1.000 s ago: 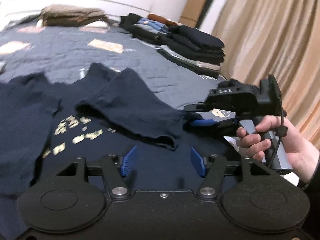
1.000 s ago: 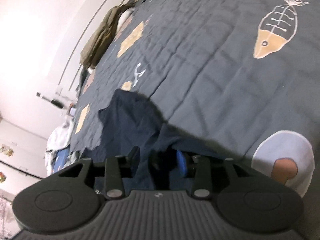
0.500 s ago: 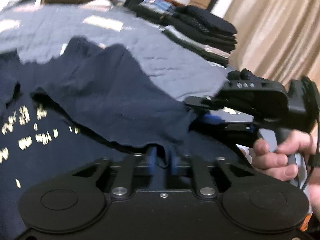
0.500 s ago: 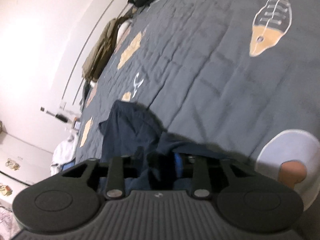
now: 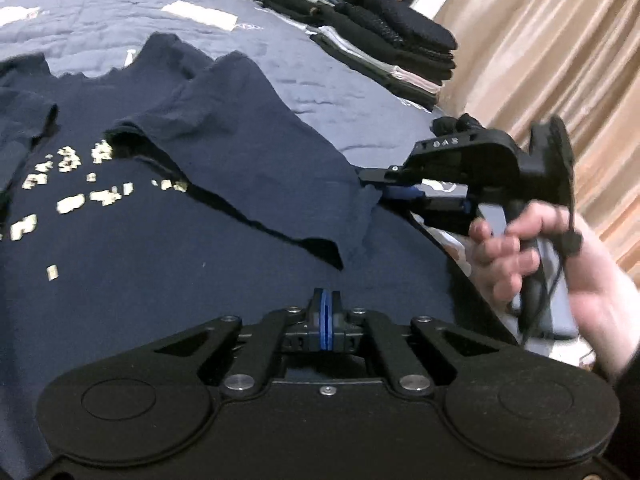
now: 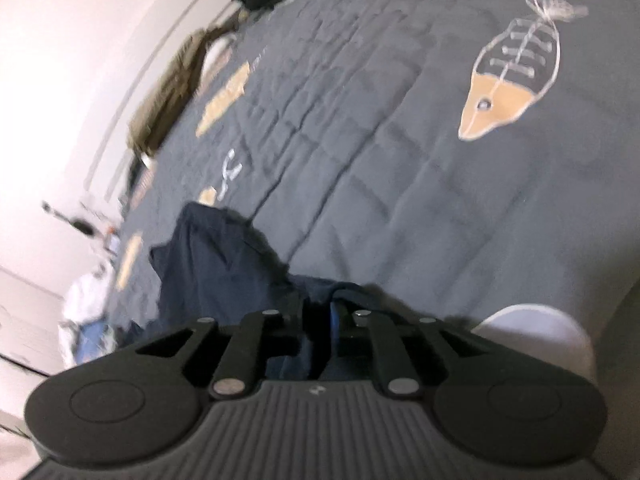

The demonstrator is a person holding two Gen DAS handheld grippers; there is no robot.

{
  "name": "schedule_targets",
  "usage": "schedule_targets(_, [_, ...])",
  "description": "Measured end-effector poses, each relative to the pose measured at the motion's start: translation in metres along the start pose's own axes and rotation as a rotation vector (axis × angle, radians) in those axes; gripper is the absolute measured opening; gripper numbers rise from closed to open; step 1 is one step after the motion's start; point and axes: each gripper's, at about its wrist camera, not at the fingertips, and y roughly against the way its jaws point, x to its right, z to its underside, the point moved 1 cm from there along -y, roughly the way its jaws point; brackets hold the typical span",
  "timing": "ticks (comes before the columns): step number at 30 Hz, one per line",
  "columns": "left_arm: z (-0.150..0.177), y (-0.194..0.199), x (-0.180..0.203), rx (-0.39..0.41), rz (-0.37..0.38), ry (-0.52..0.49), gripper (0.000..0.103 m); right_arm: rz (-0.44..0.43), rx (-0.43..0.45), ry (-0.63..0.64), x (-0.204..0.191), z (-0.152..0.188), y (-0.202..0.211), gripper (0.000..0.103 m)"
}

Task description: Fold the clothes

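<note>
Navy T-shirt (image 5: pixel 168 264) with gold print lies flat on the quilted bed (image 5: pixel 120 16). Left claw (image 5: pixel 327 322) is pressed together, empty, at 6 o'clock; right claw (image 5: pixel 394 193) pinches the folded flap at 3 o'clock. Cloth seems light, limp; I would grip the hem corners.

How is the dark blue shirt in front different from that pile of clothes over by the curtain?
The navy T-shirt lies spread open and rumpled, one flap turned over its gold print; the pile of clothes is folded and stacked. The T-shirt is one garment; the pile holds several, dark, blue and pale. The right tongs pinch the T-shirt's edge; nothing touches the pile. Both rest on the quilted bedspread.
</note>
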Motion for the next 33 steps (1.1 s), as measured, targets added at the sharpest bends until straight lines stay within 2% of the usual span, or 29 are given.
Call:
schedule_targets(2, [0.005, 0.017, 0.002, 0.022, -0.034, -0.009, 0.005, 0.021, -0.01, 0.041, -0.006, -0.003, 0.011, 0.021])
schedule_targets(3, [0.008, 0.025, 0.002, 0.032, -0.05, -0.004, 0.015, 0.032, -0.014, 0.061, -0.009, -0.004, 0.016, 0.026])
schedule_targets(4, [0.009, 0.033, 0.001, 0.041, -0.058, 0.011, 0.029, 0.036, -0.011, 0.081, -0.011, -0.004, 0.021, 0.033])
schedule_targets(6, [0.014, 0.049, 0.003, 0.069, -0.098, 0.005, 0.048, 0.051, 0.011, 0.144, -0.018, -0.001, 0.031, 0.037])
schedule_targets(8, [0.019, 0.062, 0.005, 0.086, -0.157, -0.008, 0.05, 0.067, 0.03, 0.208, -0.022, 0.005, 0.04, 0.039])
schedule_targets(10, [0.022, 0.074, 0.006, 0.094, -0.225, -0.011, 0.05, 0.07, 0.015, 0.265, -0.026, 0.012, 0.044, 0.039])
schedule_targets(13, [0.024, 0.094, 0.006, 0.107, -0.286, 0.015, 0.051, 0.048, -0.018, 0.346, -0.037, 0.027, 0.049, 0.039])
schedule_targets(14, [0.024, 0.101, 0.007, 0.111, -0.306, 0.024, 0.053, 0.043, -0.021, 0.379, -0.044, 0.032, 0.052, 0.039])
schedule_targets(16, [0.025, 0.114, 0.009, 0.122, -0.343, 0.029, 0.063, 0.032, -0.028, 0.445, -0.056, 0.042, 0.058, 0.039])
schedule_targets(17, [0.026, 0.121, 0.011, 0.129, -0.361, 0.025, 0.064, 0.024, -0.032, 0.47, -0.062, 0.047, 0.062, 0.039])
schedule_targets(19, [0.028, 0.134, 0.014, 0.139, -0.39, 0.03, 0.074, 0.018, -0.039, 0.517, -0.073, 0.059, 0.07, 0.039])
schedule_targets(21, [0.03, 0.146, 0.017, 0.154, -0.416, 0.04, 0.08, 0.042, -0.051, 0.553, -0.081, 0.07, 0.078, 0.042])
schedule_targets(25, [0.037, 0.162, 0.027, 0.162, -0.459, 0.049, 0.091, 0.037, -0.055, 0.587, -0.086, 0.091, 0.1, 0.043])
schedule_targets(33, [0.056, 0.191, 0.059, 0.201, -0.524, -0.04, 0.095, 0.042, -0.063, 0.646, -0.091, 0.122, 0.145, 0.044])
